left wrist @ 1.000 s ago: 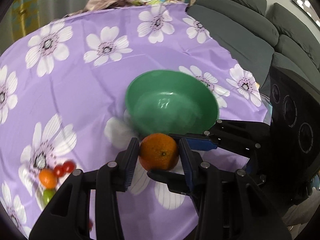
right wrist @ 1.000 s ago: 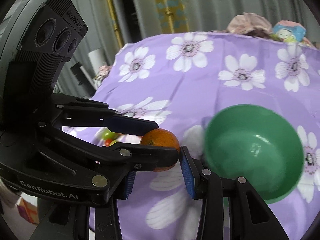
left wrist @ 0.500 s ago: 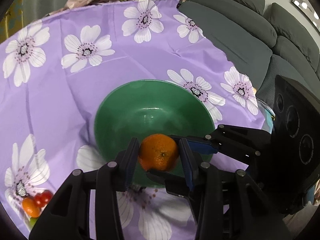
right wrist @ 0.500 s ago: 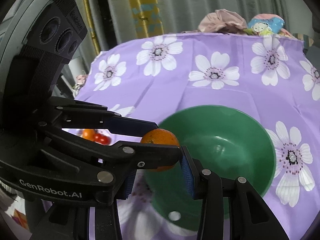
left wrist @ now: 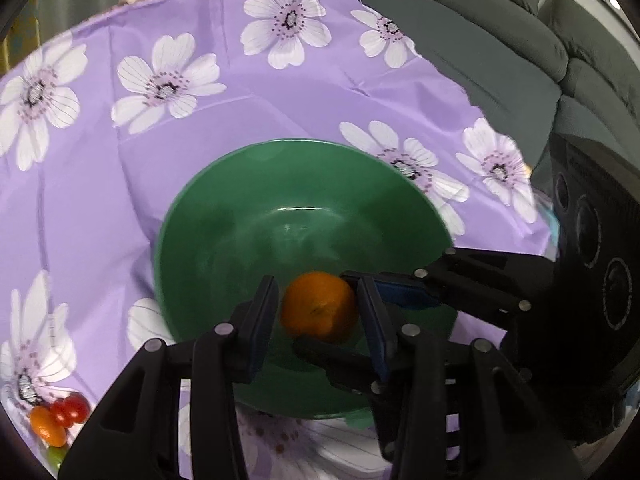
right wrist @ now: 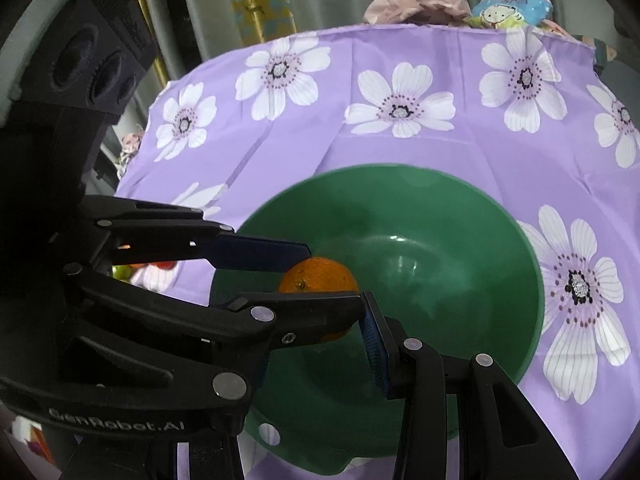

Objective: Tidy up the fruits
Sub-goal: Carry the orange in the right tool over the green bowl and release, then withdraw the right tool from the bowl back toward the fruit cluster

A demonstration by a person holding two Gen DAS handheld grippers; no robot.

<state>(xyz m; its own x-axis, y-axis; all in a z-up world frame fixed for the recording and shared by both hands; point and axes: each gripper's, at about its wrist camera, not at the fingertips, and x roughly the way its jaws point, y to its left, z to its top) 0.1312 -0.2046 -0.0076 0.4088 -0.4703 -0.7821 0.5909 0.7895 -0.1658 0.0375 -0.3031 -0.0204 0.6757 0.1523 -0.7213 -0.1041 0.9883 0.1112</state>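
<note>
An orange mandarin sits between the fingers of my left gripper, over the near part of a green bowl. The left jaws have widened, and a gap shows on the mandarin's left side. In the right wrist view the mandarin is between the left gripper's fingers above the green bowl. My right gripper is open and empty, with its fingers crossing under the left gripper at the bowl's near rim.
A purple cloth with white flowers covers the table. A small pile of cherry tomatoes and other small fruit lies at the near left. A grey sofa stands to the right of the table. Bundled fabric lies at the far edge.
Both grippers moved over the bowl, which now fills the view. The left jaws have opened wider around the mandarin.
</note>
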